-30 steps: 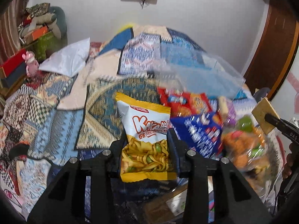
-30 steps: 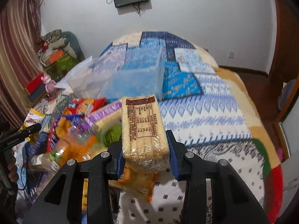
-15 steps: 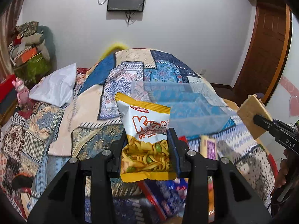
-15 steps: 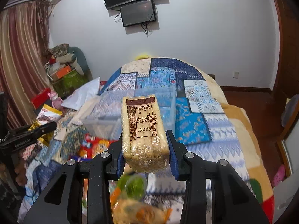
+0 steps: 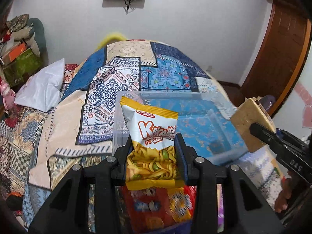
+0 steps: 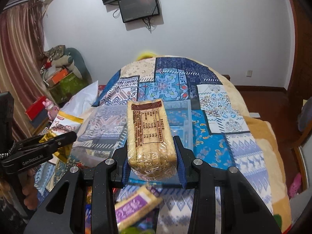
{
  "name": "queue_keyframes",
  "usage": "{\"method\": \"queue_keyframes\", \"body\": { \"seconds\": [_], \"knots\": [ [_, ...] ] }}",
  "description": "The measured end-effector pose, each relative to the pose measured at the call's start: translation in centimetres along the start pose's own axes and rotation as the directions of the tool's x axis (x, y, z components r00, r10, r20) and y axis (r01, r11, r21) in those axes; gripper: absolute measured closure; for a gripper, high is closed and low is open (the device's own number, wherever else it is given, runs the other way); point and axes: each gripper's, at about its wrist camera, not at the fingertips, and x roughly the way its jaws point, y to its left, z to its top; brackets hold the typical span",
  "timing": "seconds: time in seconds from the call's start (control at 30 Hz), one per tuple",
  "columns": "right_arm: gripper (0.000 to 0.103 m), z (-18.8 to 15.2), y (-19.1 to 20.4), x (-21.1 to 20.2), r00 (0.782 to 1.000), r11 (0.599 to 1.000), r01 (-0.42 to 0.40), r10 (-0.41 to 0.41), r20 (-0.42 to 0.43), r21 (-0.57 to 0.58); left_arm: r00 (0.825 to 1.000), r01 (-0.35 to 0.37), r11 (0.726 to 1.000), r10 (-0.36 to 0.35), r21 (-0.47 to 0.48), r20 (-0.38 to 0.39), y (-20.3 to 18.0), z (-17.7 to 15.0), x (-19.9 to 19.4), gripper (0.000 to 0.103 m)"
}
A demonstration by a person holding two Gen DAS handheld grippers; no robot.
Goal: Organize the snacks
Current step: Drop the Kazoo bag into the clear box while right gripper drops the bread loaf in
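Observation:
My left gripper is shut on a yellow and white noodle-snack bag, held upright above the bed. My right gripper is shut on a clear-wrapped pack of biscuits. A clear plastic bin stands on the patchwork bedspread just beyond both grippers; it also shows in the right wrist view. The biscuit pack and right gripper appear at the right of the left wrist view. The snack bag and left gripper appear at the left of the right wrist view.
Several loose snack packs lie below the grippers, among them a red pack and a purple-labelled pack. A white pillow lies at the left. Boxes and bags are piled against the left wall. A wooden door stands at the right.
Both grippers have risen and moved forward with their packs. The snack pile has dropped below them, and the clear bin now sits directly ahead and closer.

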Motion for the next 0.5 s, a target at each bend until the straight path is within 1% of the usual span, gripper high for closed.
{"method": "queue_keyframes", "body": {
  "seconds": [0.17,0.27,0.33,0.5],
  "knots": [
    [0.068,0.2,0.0,1.9,0.999,1.0,0.002,-0.002,-0.041,-0.001,0.999,-0.013,1.0,0.013,0.003,-0.046,0.2,0.6,3.0,0.064],
    [0.069,0.4,0.3,2.6,0.999,0.999,0.029,-0.031,-0.044,-0.027,0.997,-0.012,1.0,0.012,-0.002,-0.077,0.3,0.8,4.5,0.064],
    [0.069,0.7,0.3,3.1,0.998,0.999,0.025,-0.027,-0.054,-0.029,0.996,-0.011,1.0,0.01,-0.004,-0.092,0.3,0.8,5.2,0.064],
    [0.069,0.9,0.2,4.1,0.997,0.999,0.027,-0.029,-0.075,-0.029,0.994,-0.032,0.999,0.035,0.03,-0.103,-0.5,0.6,6.2,0.064]
  ]
}}
